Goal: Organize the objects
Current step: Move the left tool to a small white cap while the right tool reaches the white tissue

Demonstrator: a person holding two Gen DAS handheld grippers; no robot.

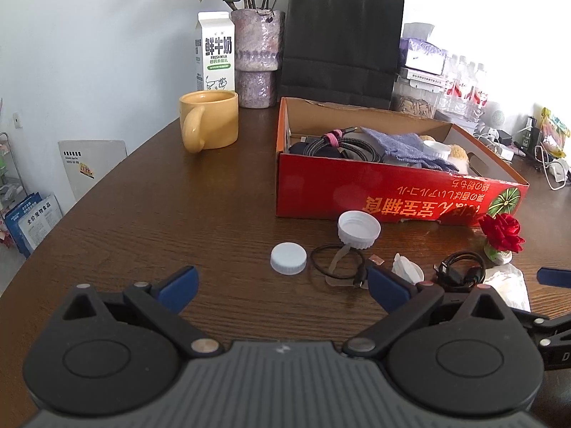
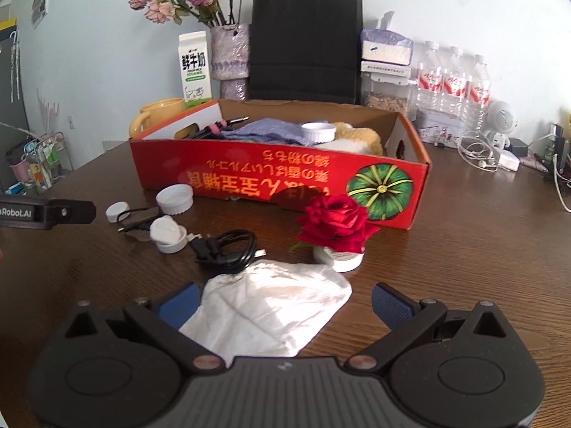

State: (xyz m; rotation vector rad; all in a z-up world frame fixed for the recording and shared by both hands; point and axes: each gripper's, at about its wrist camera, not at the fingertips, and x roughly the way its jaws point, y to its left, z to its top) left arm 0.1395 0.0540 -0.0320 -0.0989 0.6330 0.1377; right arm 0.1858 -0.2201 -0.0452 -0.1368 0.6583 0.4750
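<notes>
A red cardboard box (image 1: 392, 192) (image 2: 249, 178) on the brown table holds cables, a blue cloth, a white lid and a plush toy. In front of it lie two white caps (image 1: 288, 257) (image 1: 359, 229), a thin black cable loop (image 1: 337, 262), an open white flip-top container (image 2: 167, 233), a coiled black cable (image 2: 228, 249), a red rose in a small white pot (image 2: 335, 224) and a white cloth (image 2: 271, 310). My left gripper (image 1: 282, 287) is open and empty, just short of the flat cap. My right gripper (image 2: 285, 303) is open, its fingers either side of the white cloth.
A yellow mug (image 1: 208, 125), a milk carton (image 1: 215, 51), a vase of dried flowers (image 1: 257, 57) and a black paper bag (image 1: 342, 42) stand behind the box. Water bottles (image 2: 453, 82), a tissue pack, white cables and chargers (image 2: 489, 153) crowd the back right.
</notes>
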